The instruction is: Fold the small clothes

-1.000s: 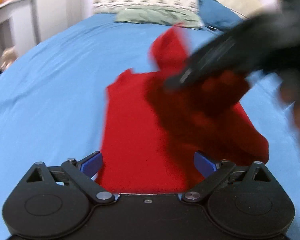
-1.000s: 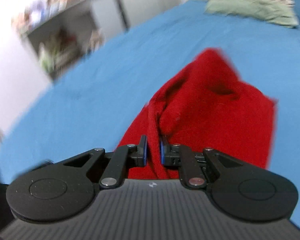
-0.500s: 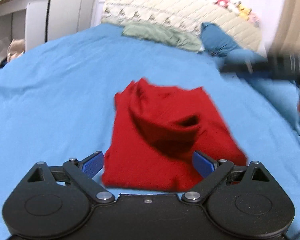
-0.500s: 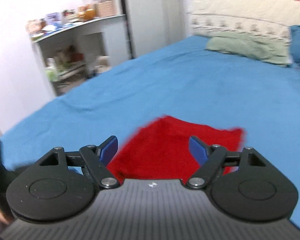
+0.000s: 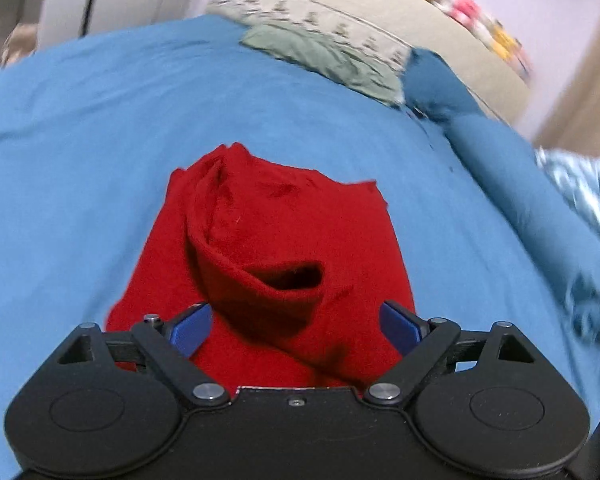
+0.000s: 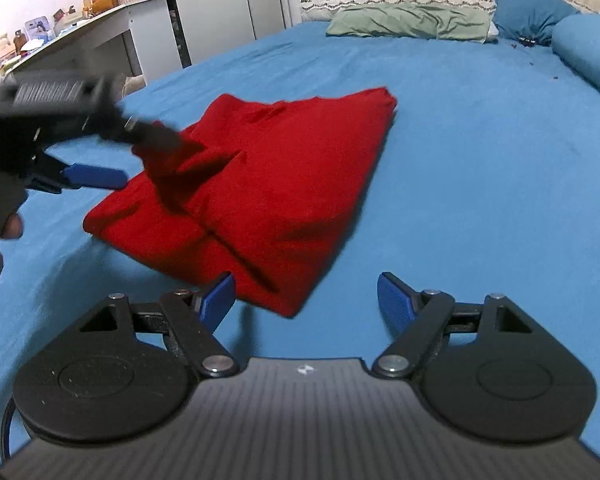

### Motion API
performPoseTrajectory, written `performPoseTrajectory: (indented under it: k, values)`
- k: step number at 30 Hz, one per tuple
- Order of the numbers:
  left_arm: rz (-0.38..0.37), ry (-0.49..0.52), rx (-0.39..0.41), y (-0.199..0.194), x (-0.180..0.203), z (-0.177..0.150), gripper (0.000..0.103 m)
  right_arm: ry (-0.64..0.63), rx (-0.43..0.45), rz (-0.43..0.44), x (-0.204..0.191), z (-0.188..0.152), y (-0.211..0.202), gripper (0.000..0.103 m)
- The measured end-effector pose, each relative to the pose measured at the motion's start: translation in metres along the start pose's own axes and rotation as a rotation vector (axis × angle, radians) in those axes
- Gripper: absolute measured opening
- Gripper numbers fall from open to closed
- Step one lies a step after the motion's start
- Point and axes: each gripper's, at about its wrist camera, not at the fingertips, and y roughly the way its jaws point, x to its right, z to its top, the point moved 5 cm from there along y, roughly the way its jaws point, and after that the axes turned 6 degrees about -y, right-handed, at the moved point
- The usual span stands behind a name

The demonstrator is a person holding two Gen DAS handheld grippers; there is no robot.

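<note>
garment: a red knit top (image 6: 268, 184) lies partly folded on the blue bed (image 6: 480, 128), near its front edge, with one sleeve (image 5: 260, 280) thrown across the body and its cuff gaping open.
handling: it looks soft, light and limp, a little thick at the doubled layers; it should bend wherever it is lifted and sag without support, and the knit should not slip much between pads.
where to grip: likely the loose cuff or a corner of the near hem, pinching through all layers so the fold does not slide apart.
left tongs (image 5: 296, 326): wide apart, holding nothing, poised low over the near edge of the top with cloth showing between the blue pads (image 5: 190, 328).
right tongs (image 6: 306, 296): spread wide, holding nothing, just off the top's nearest corner above bare sheet.
hard to see: in the right view the left tongs are blurred, so contact with the cloth cannot be told; the near hem is hidden behind the left tongs' body; the underside layers are out of sight.
</note>
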Motion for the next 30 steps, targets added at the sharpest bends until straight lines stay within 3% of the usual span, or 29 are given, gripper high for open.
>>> performPoseTrajectory:
  k: [7,9,12,13,15,21,23,25,28,30]
  values:
    - [0.073,-0.135,0.003,0.015,0.0,0.007,0.09,0.054,0.027,-0.06,-0.011,-0.002,0.021,0.093]
    - [0.084,-0.17,0.011,0.017,-0.006,0.008,0.081,0.069,0.037,-0.065,-0.011,-0.002,0.021,0.092]
    - [0.086,-0.215,-0.003,0.02,-0.017,0.009,0.041,0.059,0.042,-0.078,-0.011,-0.001,0.022,0.092]
    - [0.073,-0.23,-0.01,0.019,-0.02,0.009,0.036,0.054,0.042,-0.081,-0.011,-0.001,0.022,0.091]
    - [0.053,-0.237,-0.018,0.014,-0.026,0.011,0.015,0.038,0.043,-0.089,-0.012,-0.002,0.022,0.091]
    - [-0.009,-0.154,-0.005,-0.026,-0.047,0.019,0.009,-0.023,0.057,-0.16,-0.004,0.0,0.015,0.088]
    - [-0.005,-0.112,-0.025,-0.029,-0.06,0.007,0.009,-0.02,0.026,-0.172,0.003,-0.005,0.017,0.088]
    - [0.048,-0.086,-0.06,-0.02,-0.081,-0.012,0.01,-0.017,0.012,-0.158,0.009,-0.011,0.019,0.087]
    - [-0.014,-0.118,-0.048,-0.02,-0.098,-0.027,0.011,-0.058,0.002,-0.156,0.009,-0.011,0.016,0.087]
    - [0.0,-0.077,-0.047,-0.023,-0.093,-0.026,0.011,-0.09,-0.007,-0.154,0.011,-0.012,0.015,0.087]
